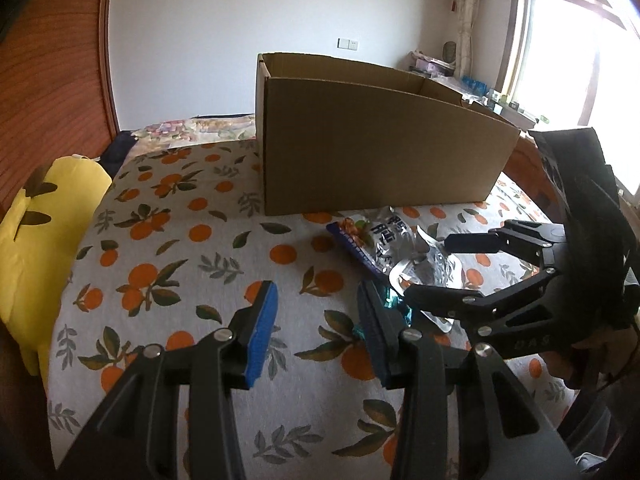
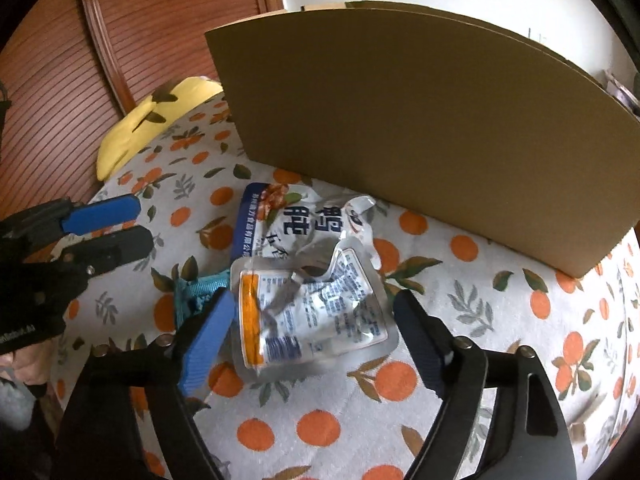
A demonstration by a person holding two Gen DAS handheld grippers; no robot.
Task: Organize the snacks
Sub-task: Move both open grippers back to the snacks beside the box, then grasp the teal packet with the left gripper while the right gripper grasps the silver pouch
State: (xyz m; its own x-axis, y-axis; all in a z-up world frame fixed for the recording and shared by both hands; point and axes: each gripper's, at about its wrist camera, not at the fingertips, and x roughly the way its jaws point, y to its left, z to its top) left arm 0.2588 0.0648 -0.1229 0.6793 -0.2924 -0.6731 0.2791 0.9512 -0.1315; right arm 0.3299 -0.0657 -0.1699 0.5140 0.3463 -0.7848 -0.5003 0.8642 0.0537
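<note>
On the bed lies a cloth (image 1: 192, 248) with oranges and green leaves printed on it. A big brown cardboard box (image 1: 372, 160) stands open on the cloth, near the far side. A yellow pillow (image 1: 36, 236) lies at the left edge, next to a red-brown wooden wall. A bright window (image 1: 568, 56) is on the right.

The snacks lie in a small heap on the cloth, just in front of the box. One is a silver pouch (image 2: 316, 312) with an orange stripe and small print. It lies partly over a white and blue pouch (image 2: 296, 216) with big letters. A teal thing (image 2: 196, 292), maybe a wrapper, peeks out beside them.

The right gripper (image 2: 316, 336) has its fingers wide apart, one on each side of the silver pouch, not squeezing it. The left gripper (image 1: 320, 332) is partly apart and holds nothing.
</note>
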